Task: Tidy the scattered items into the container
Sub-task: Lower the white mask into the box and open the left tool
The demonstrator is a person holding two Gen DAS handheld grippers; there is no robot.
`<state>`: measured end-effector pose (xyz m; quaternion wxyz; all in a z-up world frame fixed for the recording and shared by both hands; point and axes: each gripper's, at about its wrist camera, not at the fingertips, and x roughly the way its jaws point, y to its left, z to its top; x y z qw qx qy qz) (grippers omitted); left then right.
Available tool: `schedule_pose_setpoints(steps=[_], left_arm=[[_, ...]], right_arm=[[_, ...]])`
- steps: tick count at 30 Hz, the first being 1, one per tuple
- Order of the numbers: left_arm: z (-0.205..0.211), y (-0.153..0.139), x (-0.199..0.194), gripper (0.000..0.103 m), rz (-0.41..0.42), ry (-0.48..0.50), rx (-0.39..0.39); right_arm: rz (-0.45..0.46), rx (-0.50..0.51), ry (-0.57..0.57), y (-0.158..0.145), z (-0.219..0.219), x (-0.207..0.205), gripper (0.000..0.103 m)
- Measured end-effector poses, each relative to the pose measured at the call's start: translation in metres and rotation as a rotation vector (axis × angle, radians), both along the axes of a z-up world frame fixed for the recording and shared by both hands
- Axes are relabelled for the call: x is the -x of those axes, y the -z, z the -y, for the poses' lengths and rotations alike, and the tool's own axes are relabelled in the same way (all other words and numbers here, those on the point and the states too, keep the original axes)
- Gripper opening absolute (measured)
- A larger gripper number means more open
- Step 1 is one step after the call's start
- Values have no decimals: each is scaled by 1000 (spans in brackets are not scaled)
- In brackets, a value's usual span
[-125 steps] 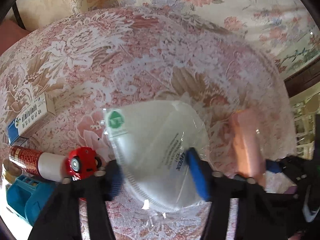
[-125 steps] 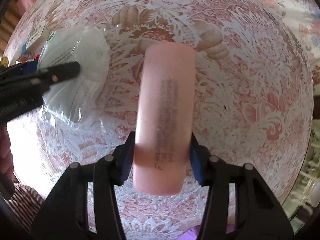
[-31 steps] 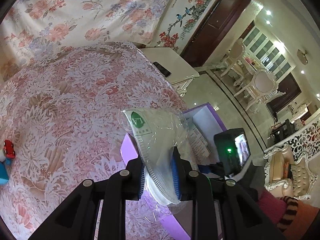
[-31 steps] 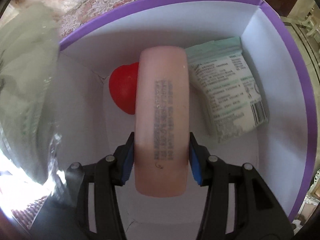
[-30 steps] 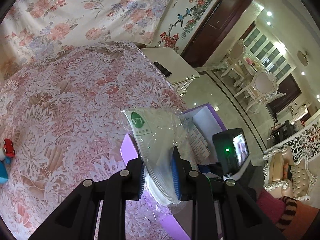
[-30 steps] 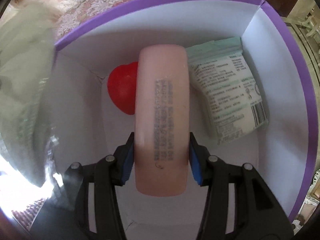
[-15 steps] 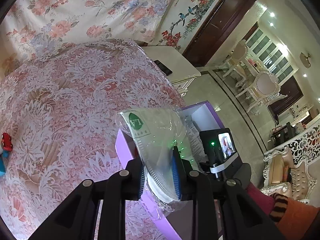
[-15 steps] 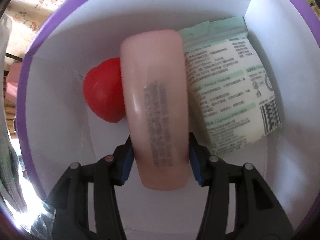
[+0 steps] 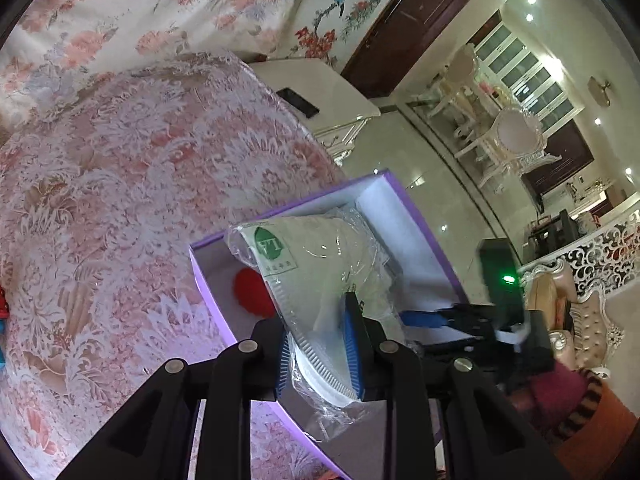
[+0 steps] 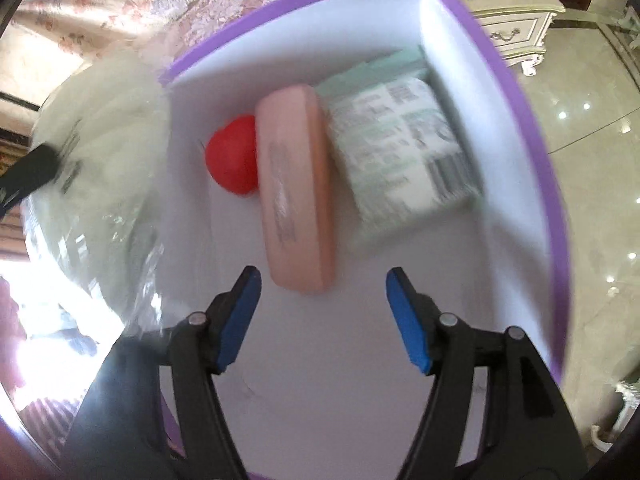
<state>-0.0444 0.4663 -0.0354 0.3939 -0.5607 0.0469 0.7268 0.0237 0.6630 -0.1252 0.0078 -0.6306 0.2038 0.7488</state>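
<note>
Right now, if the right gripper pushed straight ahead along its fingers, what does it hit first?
Probably the pink case: it lies in the purple box just beyond the open right gripper, slightly left of centre. Depth is unclear; the white box floor could come first.

Pink floral lace tablecloth [image 9: 120, 184] covers the table, flowery curtain [image 9: 120, 12] behind it. There's a white cabinet [image 9: 320, 100] with a dark phone [image 9: 298, 103] lying on top, plus fancy white chairs [image 9: 516, 140] on the glossy floor [image 9: 420, 168].

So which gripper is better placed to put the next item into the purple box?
Left. The left gripper is shut on the bagged face mask, held over the purple box. The right gripper is open and empty, the pink case already lying inside.
</note>
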Motion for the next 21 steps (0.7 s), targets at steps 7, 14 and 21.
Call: schedule_pose_setpoints(steps=[7, 14, 21], left_arm=[[-24, 26, -26, 24, 12, 145, 88], [-33, 56, -43, 29, -13, 173, 242], [-29, 51, -46, 46, -120, 190, 337]], right_arm=[[-35, -6, 43, -23, -18, -25, 71], [-59, 0, -11, -22, 26, -5, 72], [-40, -4, -68, -20, 47, -12, 72]])
